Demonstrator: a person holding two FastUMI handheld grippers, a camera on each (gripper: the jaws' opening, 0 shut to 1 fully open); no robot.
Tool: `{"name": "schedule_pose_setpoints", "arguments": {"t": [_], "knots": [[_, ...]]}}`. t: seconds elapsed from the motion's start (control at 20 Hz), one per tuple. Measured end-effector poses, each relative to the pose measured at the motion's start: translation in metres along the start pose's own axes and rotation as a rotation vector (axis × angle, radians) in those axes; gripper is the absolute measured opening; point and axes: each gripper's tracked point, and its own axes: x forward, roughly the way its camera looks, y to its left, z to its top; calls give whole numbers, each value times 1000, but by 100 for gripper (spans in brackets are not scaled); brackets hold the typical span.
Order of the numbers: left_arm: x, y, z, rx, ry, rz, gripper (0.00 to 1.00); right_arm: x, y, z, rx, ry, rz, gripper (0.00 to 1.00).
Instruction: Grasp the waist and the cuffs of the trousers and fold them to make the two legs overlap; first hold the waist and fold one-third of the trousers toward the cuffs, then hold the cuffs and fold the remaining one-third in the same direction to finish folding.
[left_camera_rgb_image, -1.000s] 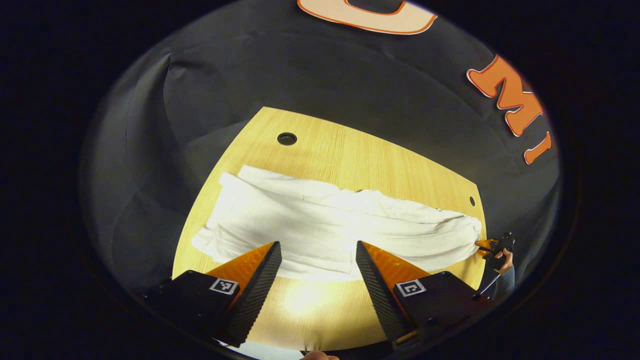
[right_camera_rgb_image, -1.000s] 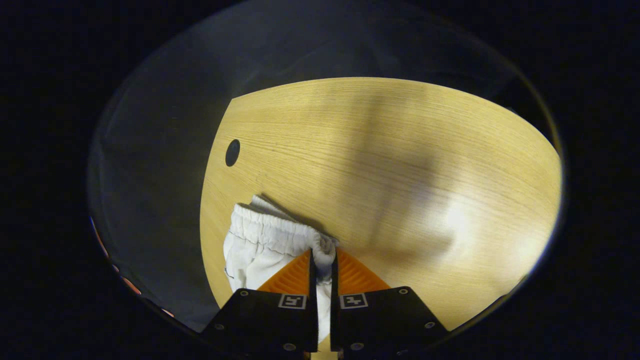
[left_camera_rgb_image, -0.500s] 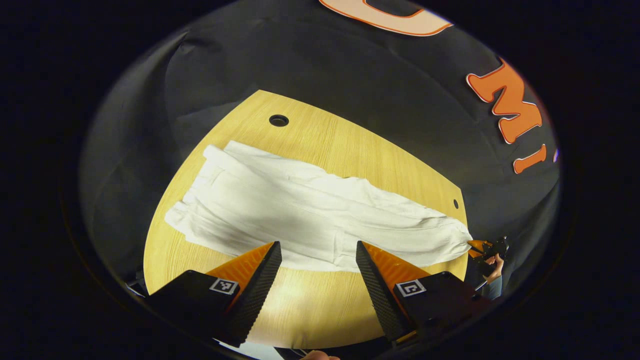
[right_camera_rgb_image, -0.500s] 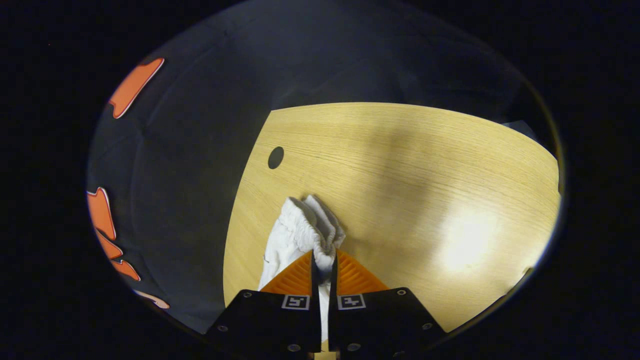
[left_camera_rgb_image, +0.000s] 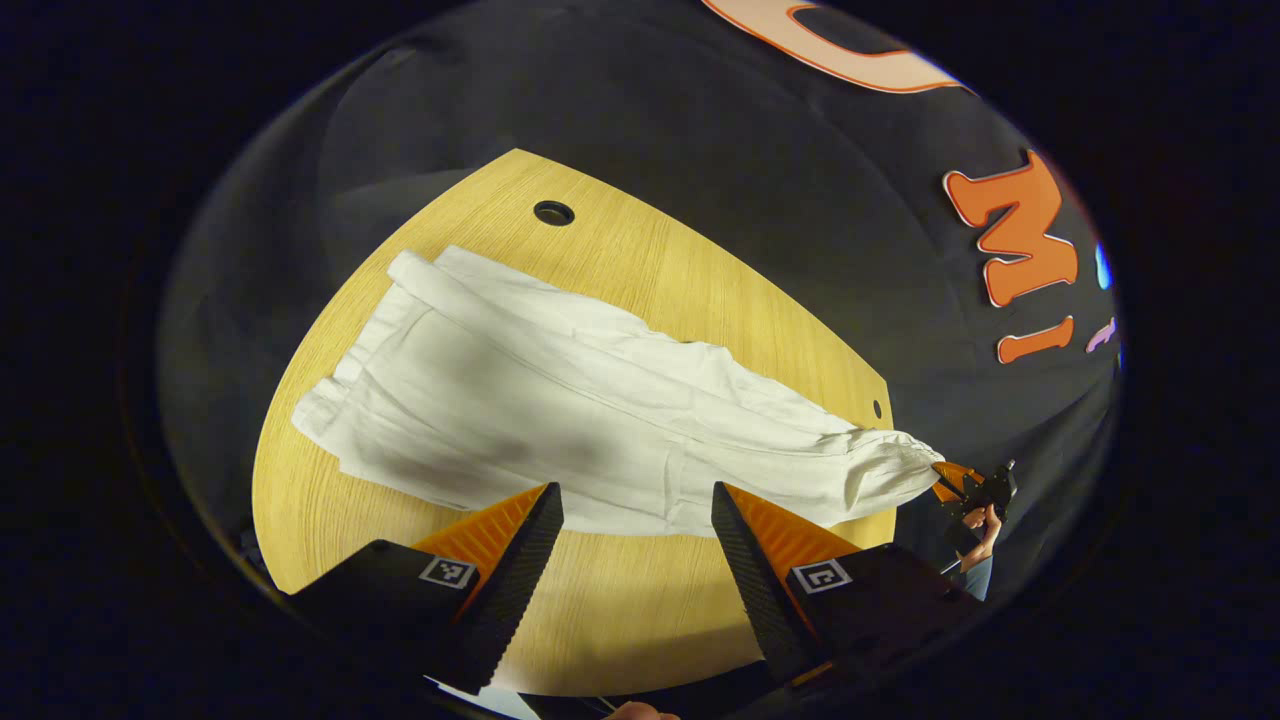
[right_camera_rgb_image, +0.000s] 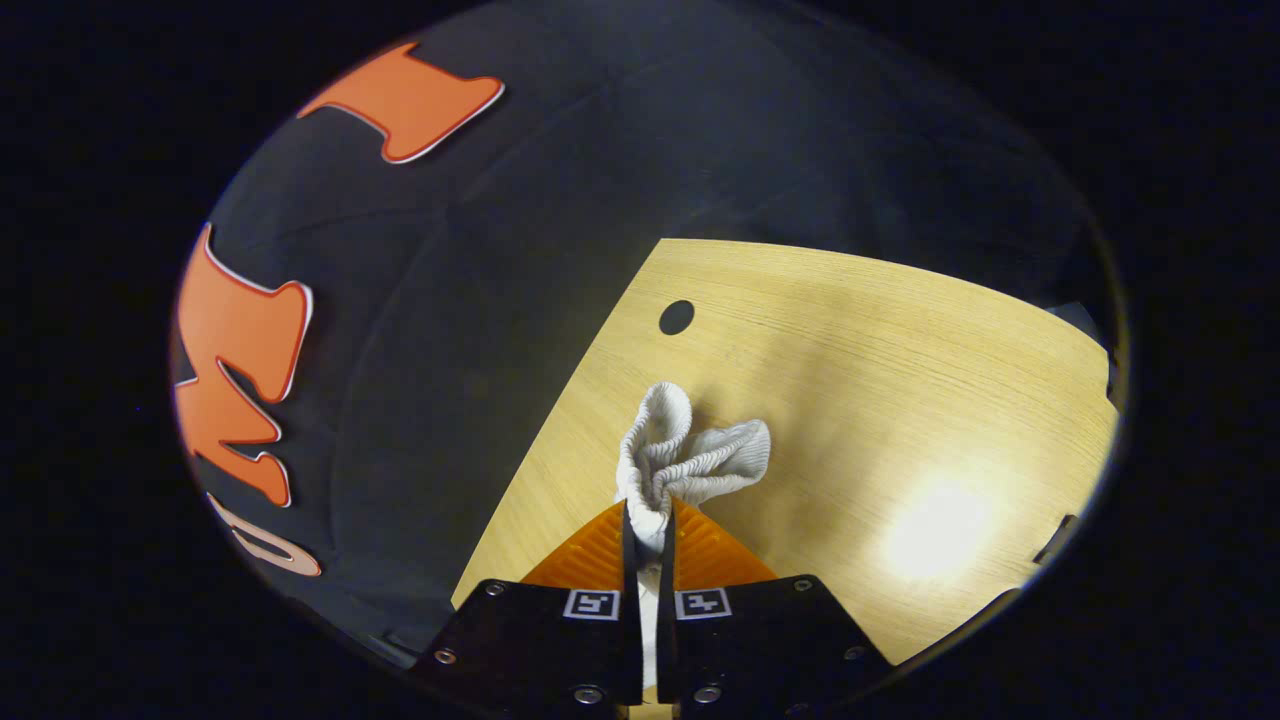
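Observation:
White trousers (left_camera_rgb_image: 560, 400) lie stretched across the wooden table (left_camera_rgb_image: 640, 600), with the cuffs (left_camera_rgb_image: 345, 395) at the left end. My left gripper (left_camera_rgb_image: 634, 490) hangs open over the near edge of the cloth, with nothing between its fingers. At the far right end, my right gripper (left_camera_rgb_image: 962, 484) pinches the waist, which is raised a little off the table. In the right gripper view the gripper (right_camera_rgb_image: 648, 508) is shut on the ribbed elastic waistband (right_camera_rgb_image: 690, 455), which bunches up just past the fingertips.
The tabletop (right_camera_rgb_image: 880, 350) has a round hole (right_camera_rgb_image: 676, 317) near its far corner, and two holes (left_camera_rgb_image: 553, 212) (left_camera_rgb_image: 877, 408) show along its far edge. A hand (left_camera_rgb_image: 985, 525) holds the right gripper. Black cloth wall surrounds the table.
The right gripper has turned and pulled the waist, gathering the waistband into a tight bunch. The left gripper's view has swung, so the trousers sit farther left and higher; it stays open.

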Motion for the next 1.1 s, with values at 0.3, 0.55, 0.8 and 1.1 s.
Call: {"name": "schedule_pose_setpoints", "arguments": {"t": [0.3,0.55,0.8,1.1], "knots": [[-1,12,-4,-44,7,-45,99,3,2,-2,-66,-22,42,6],[-3,34,-6,-112,-5,-52,100,4,-1,-1,-150,-9,59,6],[-11,67,-14,-145,-5,-12,99,0,-3,5,-245,6,103,5],[-24,85,-18,-143,-13,-2,98,1,-1,7,-366,48,127,5]]}}
